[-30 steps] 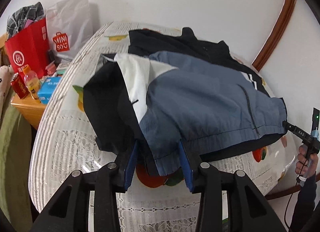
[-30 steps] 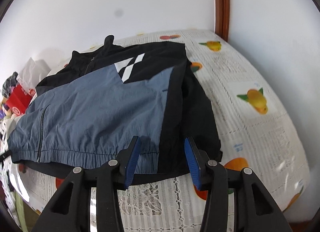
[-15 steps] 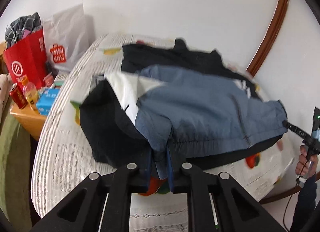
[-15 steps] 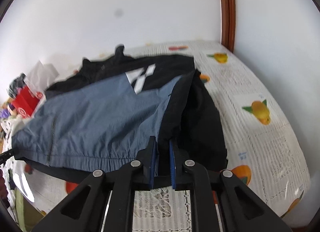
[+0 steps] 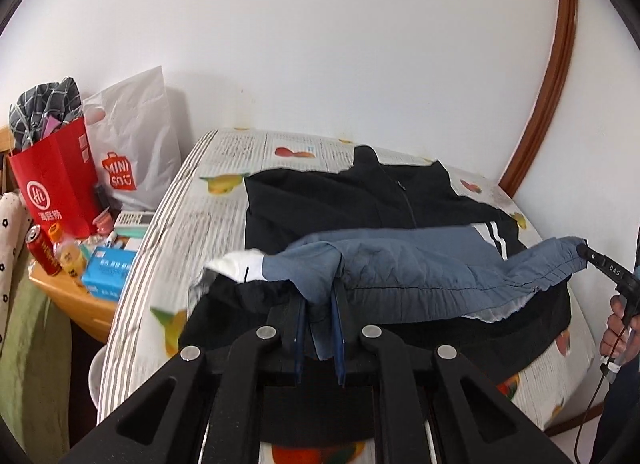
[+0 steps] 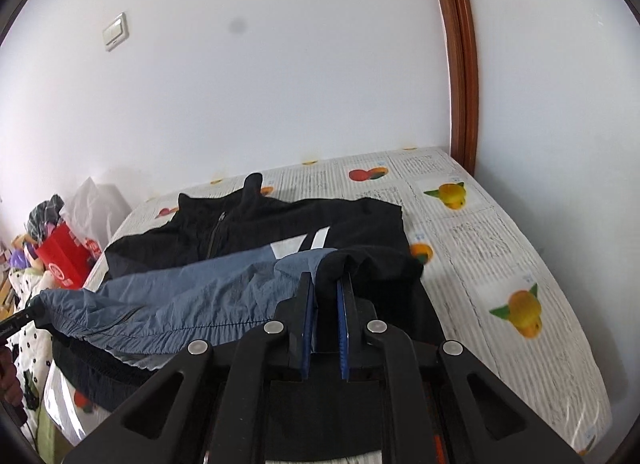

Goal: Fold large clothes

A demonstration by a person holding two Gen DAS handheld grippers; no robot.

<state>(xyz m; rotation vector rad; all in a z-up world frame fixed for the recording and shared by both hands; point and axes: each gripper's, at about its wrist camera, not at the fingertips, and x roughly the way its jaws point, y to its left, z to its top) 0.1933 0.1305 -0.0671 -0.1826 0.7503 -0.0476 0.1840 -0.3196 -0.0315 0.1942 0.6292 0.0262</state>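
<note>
A black, blue-grey and white jacket (image 5: 360, 199) lies on the round table (image 5: 188, 219), collar toward the wall. My left gripper (image 5: 320, 296) is shut on the jacket's bottom hem at its left corner and holds it lifted off the table. My right gripper (image 6: 325, 284) is shut on the hem at the other corner, also lifted. The blue-grey lower half (image 6: 192, 296) hangs stretched between them above the black upper half (image 6: 280, 223). The right gripper also shows at the right edge of the left wrist view (image 5: 584, 252).
The table has a fruit-print cloth (image 6: 500, 264) and stands against white walls. A wooden side table (image 5: 68, 288) at the left holds a red bag (image 5: 56, 183), a white Miniso bag (image 5: 128, 143), cans and a blue box (image 5: 108, 272). Brown door trim (image 6: 460, 63) at right.
Both grippers closed on the jacket's bottom hem and then lifted it up and toward the collar, so the lower half now hangs above the table.
</note>
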